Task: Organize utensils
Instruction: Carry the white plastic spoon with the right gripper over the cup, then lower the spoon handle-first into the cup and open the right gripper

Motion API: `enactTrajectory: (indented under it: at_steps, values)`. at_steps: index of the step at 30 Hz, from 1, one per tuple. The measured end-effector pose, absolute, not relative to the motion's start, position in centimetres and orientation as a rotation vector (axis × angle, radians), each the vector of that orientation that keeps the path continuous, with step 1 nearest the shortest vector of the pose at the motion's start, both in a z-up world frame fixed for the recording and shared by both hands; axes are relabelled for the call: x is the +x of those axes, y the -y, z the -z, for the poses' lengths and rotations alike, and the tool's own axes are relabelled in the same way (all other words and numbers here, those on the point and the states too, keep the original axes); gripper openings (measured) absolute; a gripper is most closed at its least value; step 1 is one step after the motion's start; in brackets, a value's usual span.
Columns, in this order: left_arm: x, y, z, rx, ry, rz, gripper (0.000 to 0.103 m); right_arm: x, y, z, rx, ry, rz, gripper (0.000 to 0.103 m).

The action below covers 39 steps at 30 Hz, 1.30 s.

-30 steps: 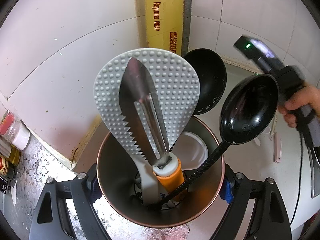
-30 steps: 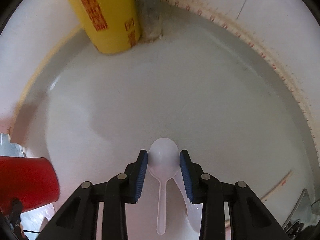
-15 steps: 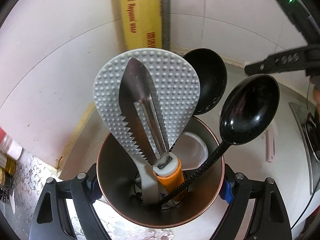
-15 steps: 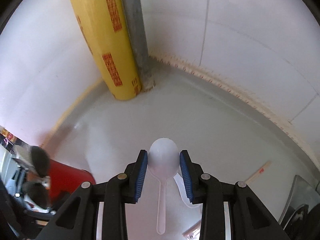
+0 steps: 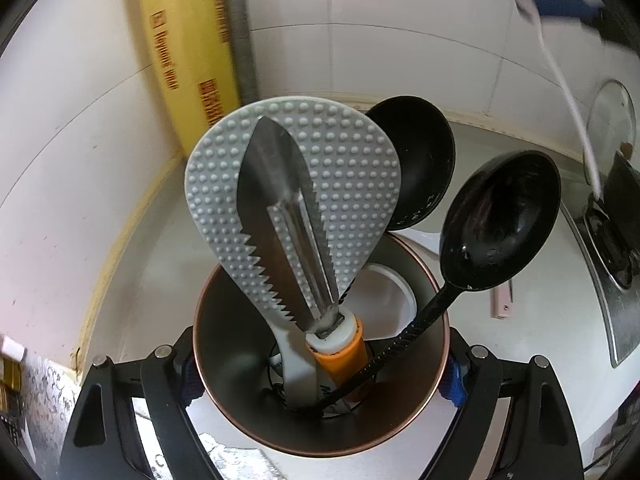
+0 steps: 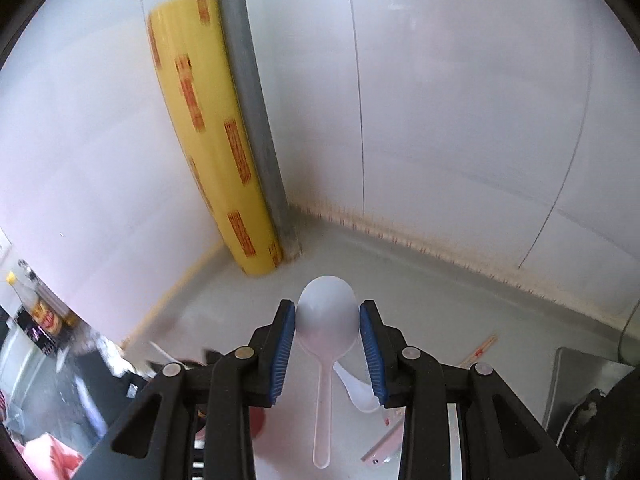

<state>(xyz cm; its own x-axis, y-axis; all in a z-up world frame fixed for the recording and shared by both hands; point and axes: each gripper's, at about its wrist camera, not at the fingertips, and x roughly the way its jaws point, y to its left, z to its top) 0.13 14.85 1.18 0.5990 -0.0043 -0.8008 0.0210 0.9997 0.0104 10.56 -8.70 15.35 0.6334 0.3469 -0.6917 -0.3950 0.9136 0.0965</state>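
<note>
Holding the metal cup (image 5: 320, 380) tight, the left gripper (image 5: 320, 376) has spoons and a peeler (image 5: 288, 232) standing inside. The right gripper (image 6: 327, 344) pinches a white plastic spoon (image 6: 326, 320), bowl at 12 o'clock, above the bench (image 6: 460, 300).

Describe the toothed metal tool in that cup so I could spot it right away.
Find the metal cup clamped by the left gripper, in front of the yellow wrap roll. Among the utensils standing in it, the peeler leans against the dimpled grey paddle. Unlike the two black ladles, it is shiny steel, saw-toothed, with an orange handle.
</note>
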Motion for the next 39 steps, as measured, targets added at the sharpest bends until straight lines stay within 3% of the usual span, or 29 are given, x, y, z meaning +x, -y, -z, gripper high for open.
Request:
enactTrajectory:
  at_steps: [11, 25, 39]
  values:
    - [-0.3, -17.4, -1.4, 0.064, -0.924, 0.109, 0.089, 9.0, 7.4, -20.3, -0.008, -0.638, -0.502, 0.035]
    - [-0.8, -22.5, -1.9, 0.065, -0.915, 0.130, 0.089, 10.7, 4.5, -13.7, 0.098, -0.716, -0.530, 0.035]
    - [-1.6, -26.3, -2.7, 0.008, -0.916, 0.126, 0.089, 8.7, 6.2, -10.9, 0.119, -0.763, -0.524, 0.036]
